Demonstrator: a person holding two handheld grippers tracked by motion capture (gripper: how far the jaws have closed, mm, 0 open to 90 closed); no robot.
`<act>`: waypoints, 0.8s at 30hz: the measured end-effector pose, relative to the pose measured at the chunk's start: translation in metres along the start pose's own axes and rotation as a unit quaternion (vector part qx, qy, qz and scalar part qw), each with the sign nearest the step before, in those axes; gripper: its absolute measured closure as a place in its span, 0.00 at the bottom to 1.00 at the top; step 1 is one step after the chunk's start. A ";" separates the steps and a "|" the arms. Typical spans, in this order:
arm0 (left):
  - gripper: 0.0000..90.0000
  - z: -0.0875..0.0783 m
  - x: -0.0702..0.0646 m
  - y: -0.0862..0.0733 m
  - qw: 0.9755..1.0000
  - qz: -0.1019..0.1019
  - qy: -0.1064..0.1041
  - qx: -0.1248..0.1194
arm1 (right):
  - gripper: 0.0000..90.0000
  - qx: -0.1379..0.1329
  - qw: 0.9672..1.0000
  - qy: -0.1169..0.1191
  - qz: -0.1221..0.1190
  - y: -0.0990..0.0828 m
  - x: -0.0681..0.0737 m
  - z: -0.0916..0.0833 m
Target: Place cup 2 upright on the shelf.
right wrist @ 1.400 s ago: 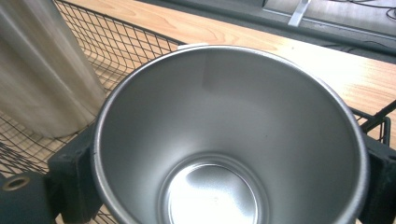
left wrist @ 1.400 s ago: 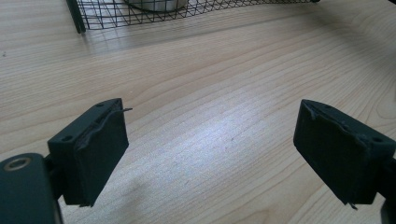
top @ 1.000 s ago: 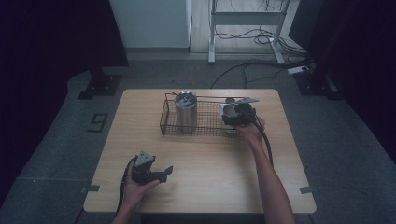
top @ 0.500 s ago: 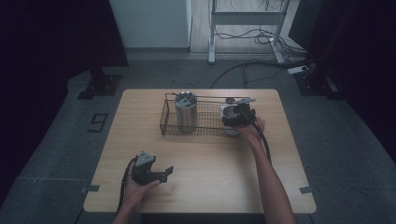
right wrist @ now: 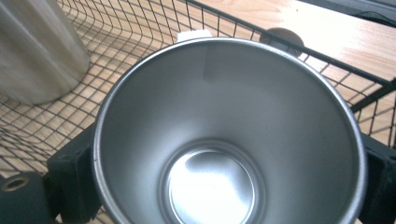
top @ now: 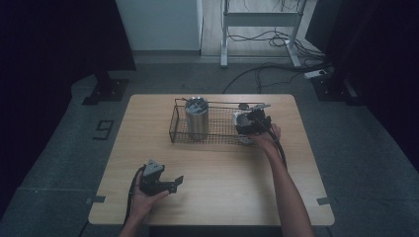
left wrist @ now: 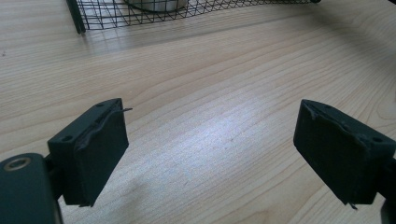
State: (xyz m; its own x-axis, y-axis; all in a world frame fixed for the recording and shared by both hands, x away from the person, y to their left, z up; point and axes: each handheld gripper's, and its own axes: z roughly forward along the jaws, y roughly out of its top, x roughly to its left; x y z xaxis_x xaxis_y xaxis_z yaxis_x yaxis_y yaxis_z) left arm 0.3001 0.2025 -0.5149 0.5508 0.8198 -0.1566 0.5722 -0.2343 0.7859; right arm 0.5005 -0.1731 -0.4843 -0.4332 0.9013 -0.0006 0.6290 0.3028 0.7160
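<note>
Two jaws of the right gripper [top: 247, 124] flank an open steel cup [right wrist: 229, 135], upright in the wire basket's [top: 217, 139] right end; they have just been opening slightly. Far off, the left gripper [top: 174, 183] rests with jaws wide apart, holding nothing.

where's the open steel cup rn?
Open steel cup stands in the wire basket's right end in the high view, between the right gripper's jaws, right of the lidded tumbler.

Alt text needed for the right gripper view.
An empty steel cup seen from above sits between the right gripper's black jaws, inside a wire basket on a wooden table. A second steel cup stands at upper left.
</note>
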 end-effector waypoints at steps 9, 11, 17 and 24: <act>0.11 0.000 -0.001 0.000 1.000 0.001 0.000 0.002 | 0.06 0.008 1.000 -0.018 -0.001 -0.001 0.002 -0.003; 0.11 0.001 -0.001 0.000 1.000 0.000 0.001 0.002 | 0.05 0.002 1.000 -0.014 -0.001 -0.001 0.002 -0.005; 0.11 0.001 -0.001 0.000 1.000 0.001 0.000 0.002 | 0.04 -0.009 1.000 -0.008 0.007 0.000 0.001 -0.009; 0.11 0.001 -0.001 0.000 1.000 0.001 0.001 0.002 | 0.00 -0.030 0.999 0.002 0.016 0.001 0.000 -0.015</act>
State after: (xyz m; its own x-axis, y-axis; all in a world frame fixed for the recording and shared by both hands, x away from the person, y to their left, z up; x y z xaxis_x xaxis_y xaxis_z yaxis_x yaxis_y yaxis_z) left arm 0.2999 0.2012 -0.5150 0.5506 0.8203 -0.1546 0.5741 -0.2377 0.7835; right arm 0.4917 -0.1775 -0.4732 -0.4161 0.9090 0.0246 0.6026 0.2554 0.7561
